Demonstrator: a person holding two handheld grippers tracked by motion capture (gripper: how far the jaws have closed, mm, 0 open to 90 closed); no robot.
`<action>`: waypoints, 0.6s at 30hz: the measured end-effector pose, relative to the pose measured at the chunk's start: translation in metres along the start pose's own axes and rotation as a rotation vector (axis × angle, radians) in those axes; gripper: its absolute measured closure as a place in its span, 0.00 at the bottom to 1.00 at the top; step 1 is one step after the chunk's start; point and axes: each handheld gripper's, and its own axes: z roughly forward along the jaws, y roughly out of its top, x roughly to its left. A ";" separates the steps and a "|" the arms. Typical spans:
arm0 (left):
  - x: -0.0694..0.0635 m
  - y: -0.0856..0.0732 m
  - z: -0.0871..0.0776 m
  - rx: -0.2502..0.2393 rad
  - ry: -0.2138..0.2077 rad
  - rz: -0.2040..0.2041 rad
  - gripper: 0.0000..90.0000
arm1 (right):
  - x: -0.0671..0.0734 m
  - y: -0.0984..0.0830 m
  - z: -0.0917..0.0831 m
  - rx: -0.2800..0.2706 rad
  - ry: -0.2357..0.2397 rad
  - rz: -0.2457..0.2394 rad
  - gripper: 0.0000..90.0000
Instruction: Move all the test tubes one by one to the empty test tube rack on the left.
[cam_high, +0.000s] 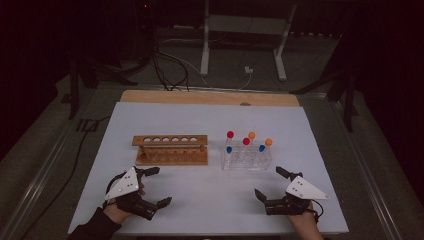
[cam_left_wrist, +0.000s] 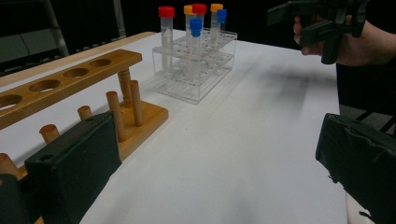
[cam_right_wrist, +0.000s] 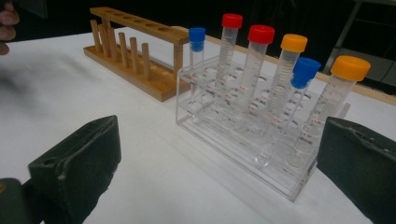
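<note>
- High view shows our left gripper near the table's front edge, just in front of the wooden rack; its jaws stand wide apart and hold nothing.
- Our right gripper is also wide open and empty, near the front right corner of the clear rack.
- Six capped tubes stand upright in the clear rack: two red, two orange, two blue. The wooden rack has all its holes free.
- We judge the step in hand is to reach for one tube, most likely to move it to the wooden rack.
- For the right gripper, the orange tube at the near corner is the easiest one.
- We should come from the side, with one jaw on each side of the tube below its cap, and not push the neighbours.
- We should close gently, then lift straight up, because the clear rack is light and may tip.
</note>
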 end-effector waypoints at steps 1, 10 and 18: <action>0.000 0.000 0.000 0.000 0.005 0.002 0.01 | -0.001 0.000 0.000 -0.001 -0.006 0.007 0.00; 0.001 0.002 -0.002 -0.023 0.009 -0.006 0.01 | -0.005 -0.003 0.001 0.040 -0.041 0.010 0.00; 0.000 0.002 -0.003 -0.023 0.003 -0.003 0.01 | -0.005 0.000 0.000 0.045 -0.052 0.009 0.00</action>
